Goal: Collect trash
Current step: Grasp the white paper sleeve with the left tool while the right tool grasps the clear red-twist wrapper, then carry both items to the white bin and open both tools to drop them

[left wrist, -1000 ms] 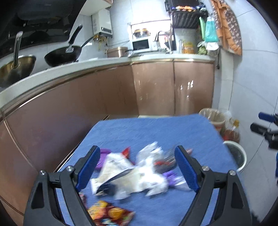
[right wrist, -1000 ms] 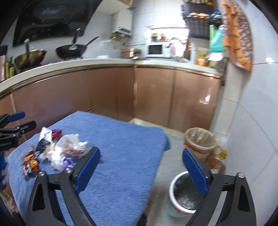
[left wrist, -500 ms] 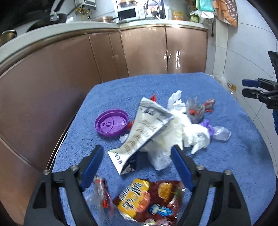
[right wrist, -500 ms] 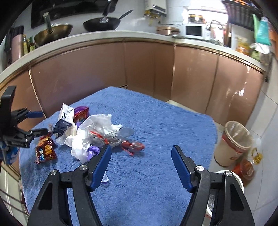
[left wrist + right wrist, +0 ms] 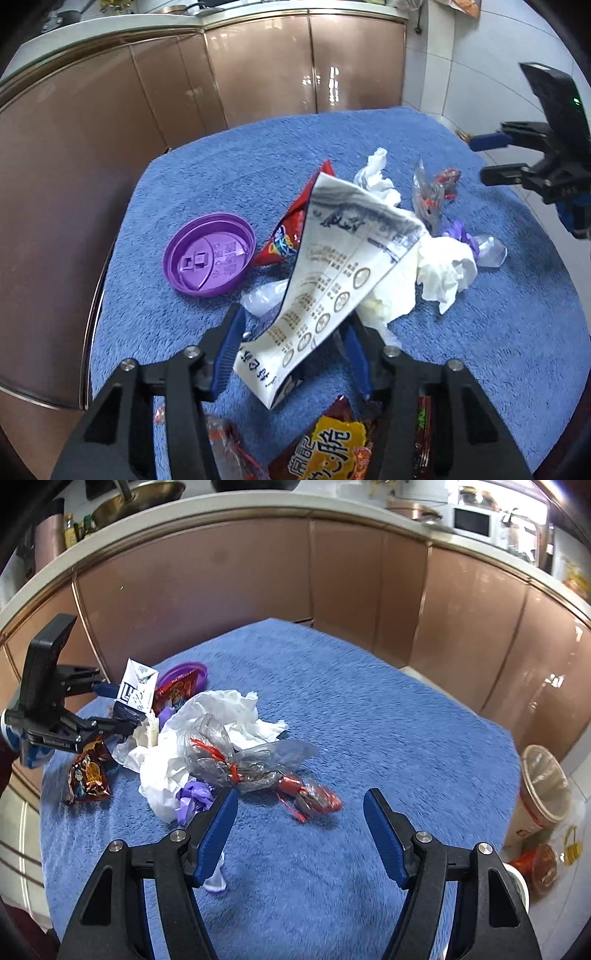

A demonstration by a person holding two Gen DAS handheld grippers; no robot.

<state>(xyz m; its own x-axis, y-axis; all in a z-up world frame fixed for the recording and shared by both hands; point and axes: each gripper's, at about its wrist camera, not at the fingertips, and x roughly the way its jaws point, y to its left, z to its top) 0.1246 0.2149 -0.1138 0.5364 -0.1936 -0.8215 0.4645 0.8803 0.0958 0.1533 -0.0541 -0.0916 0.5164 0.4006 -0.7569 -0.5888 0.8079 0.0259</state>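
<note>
Left gripper (image 5: 295, 343) has dropped, closing around the white wrapper (image 5: 332, 273), contact unclear; right gripper (image 5: 299, 812) wide.

Left tongs (image 5: 295, 350) closing; right tongs (image 5: 300, 830) apparently open.

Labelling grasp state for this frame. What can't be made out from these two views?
- Left wrist: whether the left tongs pinch the white packet; the packet covers the pads.
- Left wrist: yellow-red snack bag, cut off by the bottom edge.
- Right wrist: bin contents, too distorted at the fisheye edge.
</note>
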